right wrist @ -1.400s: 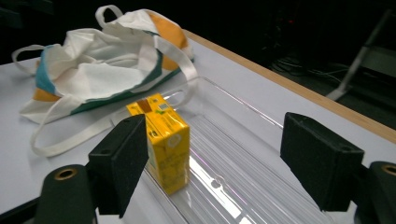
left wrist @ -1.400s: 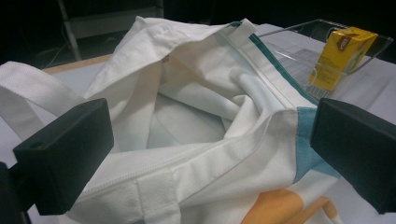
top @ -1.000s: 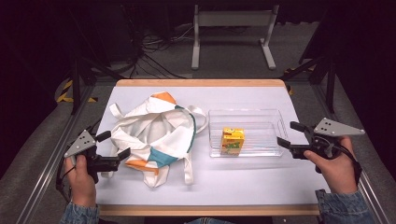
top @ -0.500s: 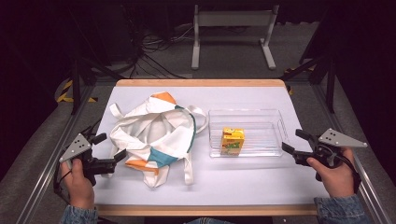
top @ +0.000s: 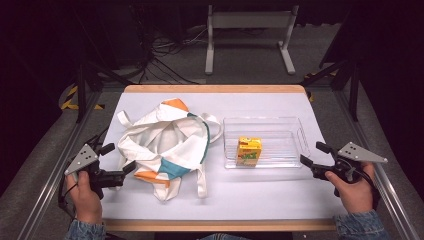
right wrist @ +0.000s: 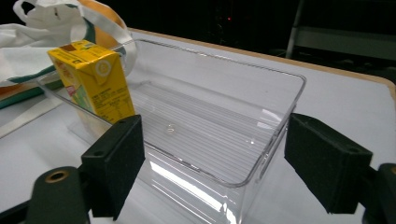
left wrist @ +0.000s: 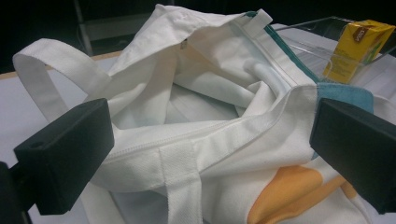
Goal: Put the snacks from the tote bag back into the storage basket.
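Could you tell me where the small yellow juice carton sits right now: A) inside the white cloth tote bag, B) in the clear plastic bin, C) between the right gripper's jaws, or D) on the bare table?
B: the small yellow juice carton stands upright inside the clear plastic bin, beside the white cloth tote bag.

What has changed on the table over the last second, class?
Both hands drew back toward the near edge: the left tongs away from the tote bag, the right tongs away from the clear bin. Both are open, holding nothing. Bag, bin and juice carton stayed put.
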A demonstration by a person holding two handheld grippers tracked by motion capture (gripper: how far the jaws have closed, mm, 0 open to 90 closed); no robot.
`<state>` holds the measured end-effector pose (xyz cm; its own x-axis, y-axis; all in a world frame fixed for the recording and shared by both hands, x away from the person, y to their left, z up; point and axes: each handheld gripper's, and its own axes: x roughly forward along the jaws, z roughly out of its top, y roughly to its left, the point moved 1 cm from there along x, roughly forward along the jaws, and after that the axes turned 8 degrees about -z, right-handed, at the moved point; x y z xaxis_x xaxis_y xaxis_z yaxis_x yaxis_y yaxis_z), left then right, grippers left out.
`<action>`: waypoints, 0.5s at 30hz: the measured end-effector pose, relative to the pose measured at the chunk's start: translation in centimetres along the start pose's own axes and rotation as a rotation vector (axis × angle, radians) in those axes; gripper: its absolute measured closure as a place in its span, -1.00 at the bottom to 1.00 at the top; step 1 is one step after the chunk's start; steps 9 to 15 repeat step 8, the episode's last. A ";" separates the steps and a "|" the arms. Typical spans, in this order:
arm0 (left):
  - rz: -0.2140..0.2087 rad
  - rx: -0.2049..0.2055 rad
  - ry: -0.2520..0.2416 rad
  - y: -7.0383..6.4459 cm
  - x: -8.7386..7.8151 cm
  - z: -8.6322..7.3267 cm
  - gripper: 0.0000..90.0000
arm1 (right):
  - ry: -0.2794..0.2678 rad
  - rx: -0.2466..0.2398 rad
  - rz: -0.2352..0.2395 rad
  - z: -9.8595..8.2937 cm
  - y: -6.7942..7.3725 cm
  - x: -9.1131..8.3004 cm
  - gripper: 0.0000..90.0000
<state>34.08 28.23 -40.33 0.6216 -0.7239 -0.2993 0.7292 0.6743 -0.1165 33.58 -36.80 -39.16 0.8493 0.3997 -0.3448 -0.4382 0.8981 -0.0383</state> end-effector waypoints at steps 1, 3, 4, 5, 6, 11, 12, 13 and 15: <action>0.000 -0.001 0.000 0.0 0.0 0.0 -0.99 | -0.003 -0.005 0.009 0.0 0.0 0.0 -0.55; 0.000 -0.001 0.000 0.0 0.0 0.0 -0.99 | -0.015 -0.014 0.028 0.1 0.1 0.0 -0.57; 0.000 -0.001 0.000 0.0 0.0 0.0 -0.99 | -0.018 -0.015 0.030 0.1 0.1 0.0 -0.57; -0.001 -0.001 0.001 0.0 0.0 0.0 -0.99 | -0.018 -0.015 0.030 0.1 0.1 0.0 -0.57; -0.001 -0.002 0.000 0.0 0.0 0.0 -0.99 | -0.021 -0.012 0.034 0.2 0.1 -0.1 -0.57; 0.000 -0.002 0.000 0.0 0.0 0.0 -0.99 | -0.020 -0.011 0.032 0.2 0.1 -0.1 -0.57; 0.000 -0.002 0.000 0.0 0.0 0.0 -0.99 | -0.020 -0.011 0.032 0.2 0.1 -0.1 -0.57; 0.000 -0.002 0.000 0.0 0.0 0.0 -0.99 | -0.020 -0.011 0.032 0.2 0.1 -0.1 -0.57; 0.000 -0.002 0.000 0.0 0.0 0.0 -0.99 | -0.020 -0.011 0.032 0.2 0.1 -0.1 -0.57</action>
